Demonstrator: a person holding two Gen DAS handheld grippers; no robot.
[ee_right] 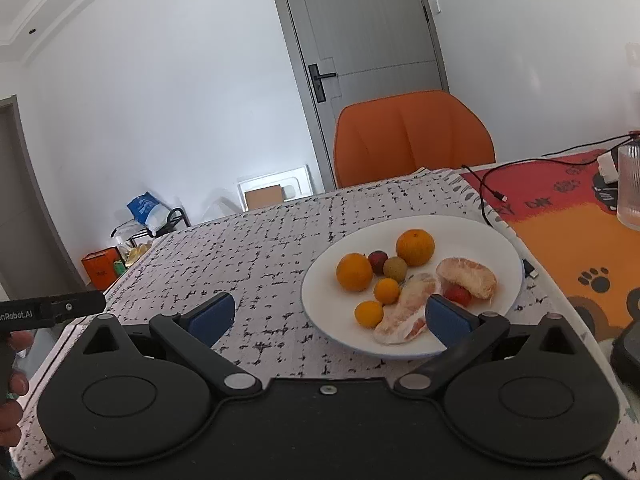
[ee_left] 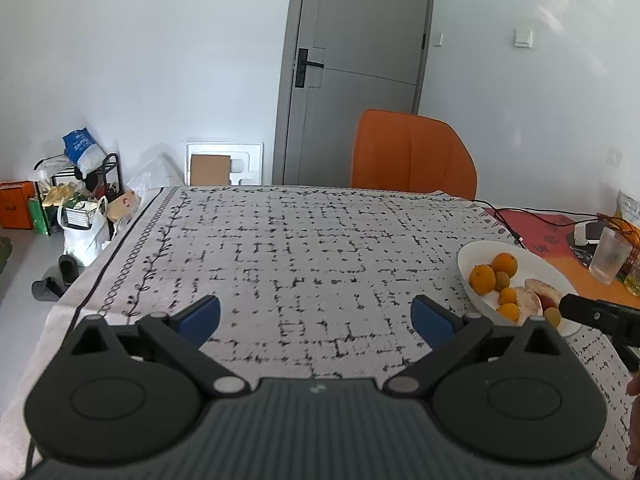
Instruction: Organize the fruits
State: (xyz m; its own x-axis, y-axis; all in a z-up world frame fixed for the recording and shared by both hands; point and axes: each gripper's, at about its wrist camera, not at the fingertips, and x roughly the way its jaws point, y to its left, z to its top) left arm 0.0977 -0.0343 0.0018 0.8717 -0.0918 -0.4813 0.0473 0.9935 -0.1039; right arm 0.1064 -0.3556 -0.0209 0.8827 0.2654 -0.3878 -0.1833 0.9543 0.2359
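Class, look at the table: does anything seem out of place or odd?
One thing: a loose black cable trails across the tablecloth toward the white plate, its plug end lying free. The fruit all sits on the plate; nothing is spilled.

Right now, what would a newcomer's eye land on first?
The white plate of fruit on the patterned tablecloth: oranges, small kumquats, peeled pomelo segments and a red piece between them. Behind the table, the bright orange chair stands before a grey door. Both sets of tongs are wide open and empty, the right tongs by the plate's near rim, the left tongs over bare cloth.
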